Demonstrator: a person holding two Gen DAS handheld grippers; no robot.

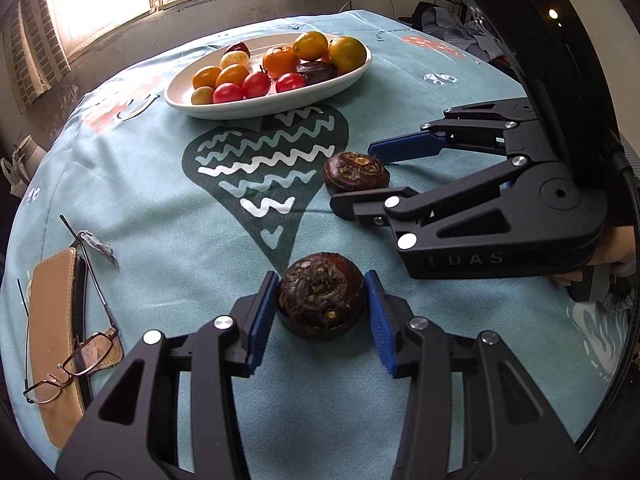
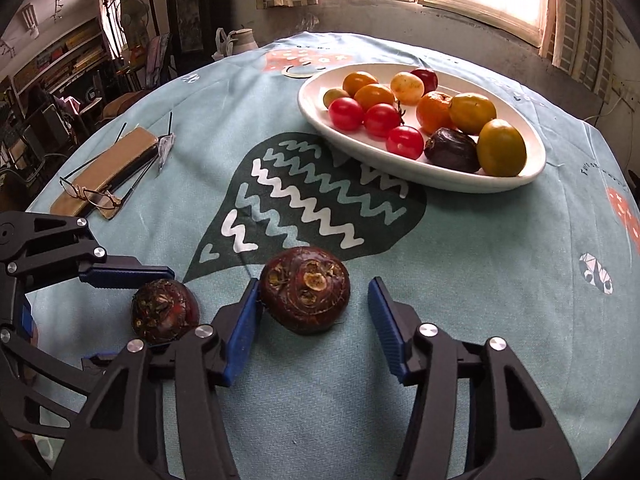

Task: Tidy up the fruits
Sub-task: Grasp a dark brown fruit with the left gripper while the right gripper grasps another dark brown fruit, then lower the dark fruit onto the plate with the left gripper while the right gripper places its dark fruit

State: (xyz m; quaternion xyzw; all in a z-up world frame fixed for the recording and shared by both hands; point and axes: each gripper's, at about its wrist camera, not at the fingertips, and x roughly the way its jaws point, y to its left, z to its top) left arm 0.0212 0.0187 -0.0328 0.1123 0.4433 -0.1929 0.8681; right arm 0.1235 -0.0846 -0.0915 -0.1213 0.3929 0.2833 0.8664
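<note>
Fruit lies in two places on the round counter (image 1: 168,184) under its pale teal printed cloth: most sits heaped in the white oval ceramic dish (image 1: 224,110) near the far edge, red cherry tomatoes (image 2: 405,142) along its near side and orange and yellow-green citrus behind them, while two dark brown, knobbly water chestnuts rest on the cloth close to the tongs. The left tongs (image 1: 322,314) bracket the nearer water chestnut (image 1: 321,300), both blue ribbed pads against its sides, so they are clamped on it as it sits on the cloth. The right tongs (image 2: 314,312) stand apart around the other water chestnut (image 2: 305,289); one pad (image 2: 244,320) touches it, the opposite pad has a clear gap, and it lies unheld on the counter. The two chestnuts lie near each other. Off to the side, thin-framed reading glasses (image 1: 72,364) rest on a tan leather case (image 1: 52,320).
</note>
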